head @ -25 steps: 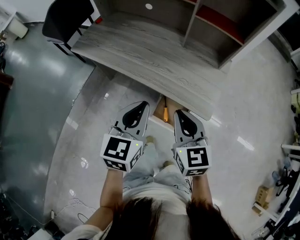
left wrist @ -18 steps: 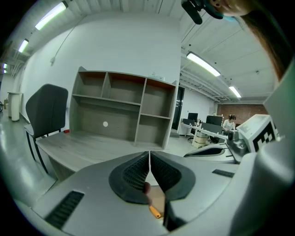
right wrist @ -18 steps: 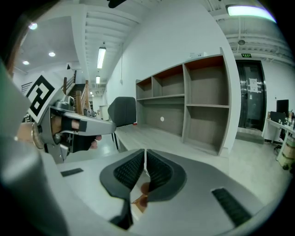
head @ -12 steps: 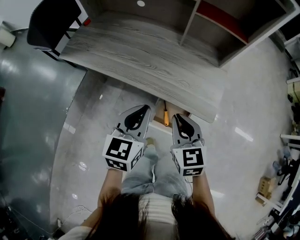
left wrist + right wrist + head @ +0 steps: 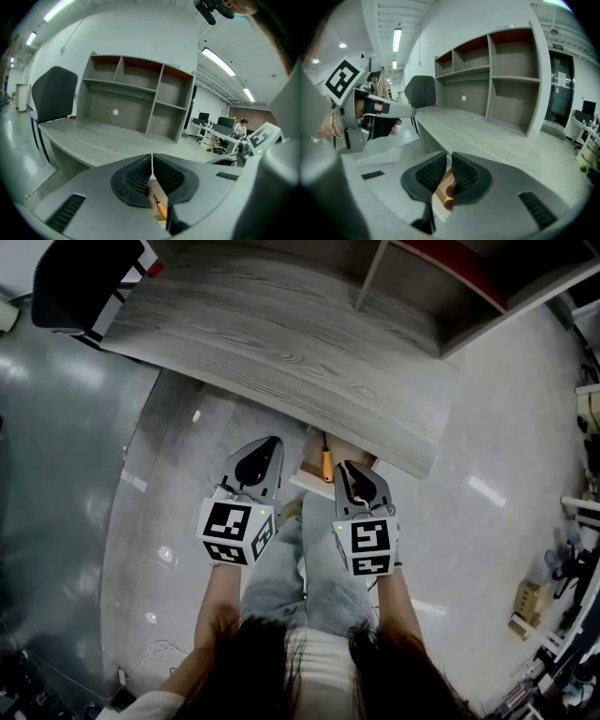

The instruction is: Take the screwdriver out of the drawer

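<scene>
An orange-handled screwdriver (image 5: 326, 465) lies in the open drawer (image 5: 309, 486) under the desk's front edge. My left gripper (image 5: 271, 441) hangs above the floor just left of the drawer, jaws pressed together with nothing in them. Just right of the screwdriver, my right gripper (image 5: 346, 466) is over the drawer's near right corner, also shut and empty. In the left gripper view the screwdriver (image 5: 161, 207) shows below the closed jaws (image 5: 152, 161). The right gripper view has an orange handle (image 5: 448, 200) under its jaws (image 5: 450, 169).
A grey wood-grain desk (image 5: 281, 343) spans the top, with a shelf unit (image 5: 441, 277) on its back. A black chair (image 5: 75, 287) stands at the far left. The person's legs in jeans (image 5: 291, 568) are below the grippers. Clutter lines the right edge (image 5: 562, 587).
Both grippers have crept forward to the drawer, the right one now over its near corner. Both stayed shut. The desk has slid further up the view.
</scene>
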### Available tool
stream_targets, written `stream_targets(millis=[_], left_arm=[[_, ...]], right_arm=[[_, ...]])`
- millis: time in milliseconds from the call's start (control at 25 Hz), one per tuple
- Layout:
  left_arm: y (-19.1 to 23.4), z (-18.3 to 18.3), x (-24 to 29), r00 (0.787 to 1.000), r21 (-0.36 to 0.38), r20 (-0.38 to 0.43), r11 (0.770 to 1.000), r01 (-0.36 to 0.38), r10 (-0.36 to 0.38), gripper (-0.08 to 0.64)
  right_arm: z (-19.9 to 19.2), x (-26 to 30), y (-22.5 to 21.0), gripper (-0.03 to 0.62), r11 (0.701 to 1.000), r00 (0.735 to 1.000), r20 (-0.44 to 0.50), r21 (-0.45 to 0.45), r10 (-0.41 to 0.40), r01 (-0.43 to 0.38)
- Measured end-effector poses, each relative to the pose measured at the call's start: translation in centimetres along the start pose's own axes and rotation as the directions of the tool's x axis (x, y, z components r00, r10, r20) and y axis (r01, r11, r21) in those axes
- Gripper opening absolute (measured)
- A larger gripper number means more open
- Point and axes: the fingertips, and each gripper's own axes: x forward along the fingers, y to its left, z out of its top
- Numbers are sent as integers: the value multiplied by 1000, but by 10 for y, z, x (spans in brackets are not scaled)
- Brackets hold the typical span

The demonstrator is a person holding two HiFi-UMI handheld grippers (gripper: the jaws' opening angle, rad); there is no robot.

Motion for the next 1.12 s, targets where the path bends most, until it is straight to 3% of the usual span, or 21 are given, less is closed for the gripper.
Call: stream_targets(millis=[720, 1120], left_arm=[[47, -67, 41, 987, -110, -56, 981, -158, 153, 19], [62, -89, 46, 972, -154, -80, 961, -231, 221, 19]], right_arm=[[-97, 83, -12, 69, 995, 977, -193, 61, 90, -79], [-130, 113, -10, 83, 989, 954, -265, 83, 139, -121]])
